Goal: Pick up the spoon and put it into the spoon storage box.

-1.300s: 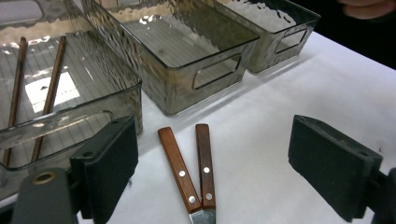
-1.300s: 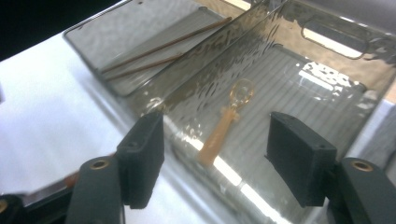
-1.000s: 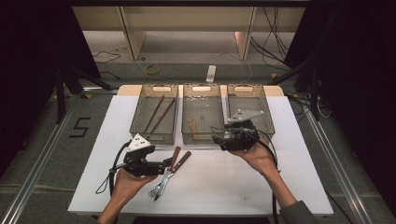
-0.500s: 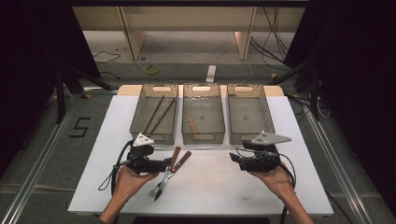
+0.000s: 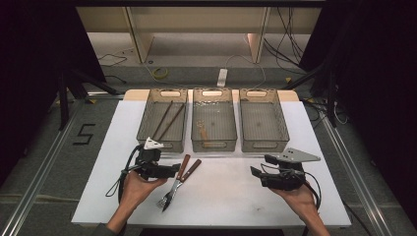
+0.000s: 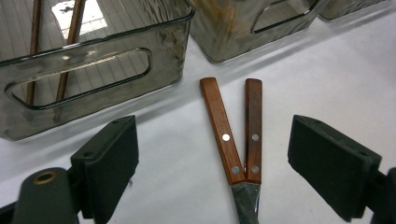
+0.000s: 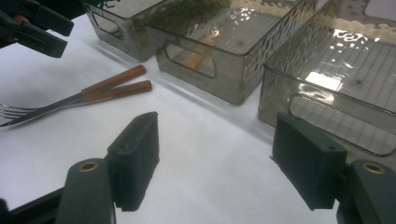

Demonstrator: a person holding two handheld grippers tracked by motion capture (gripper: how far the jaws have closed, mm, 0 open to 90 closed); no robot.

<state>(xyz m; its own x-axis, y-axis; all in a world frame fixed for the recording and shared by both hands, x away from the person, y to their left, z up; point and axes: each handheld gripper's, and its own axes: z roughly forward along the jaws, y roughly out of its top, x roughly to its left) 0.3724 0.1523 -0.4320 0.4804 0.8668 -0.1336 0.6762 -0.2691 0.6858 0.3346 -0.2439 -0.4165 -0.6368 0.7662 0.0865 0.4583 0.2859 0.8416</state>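
Note:
A fork and a knife with brown wooden handles lie side by side on the white table, handles toward the bins. My left gripper rests just left of the handles, held in a hand. In the left gripper view it stands open with both handles lying between the jaws, untouched. My right gripper is open and holds nothing, low over the table's front right. In the right gripper view it faces bare table, with the fork and knife farther left.
Three clear grey bins stand in a row at the back. The left bin holds two brown sticks. A small wooden item lies in the middle bin. The right bin has nothing in it.
My right gripper has drawn back from the front of the bins, toward the person and to the right. The left gripper has hardly moved.

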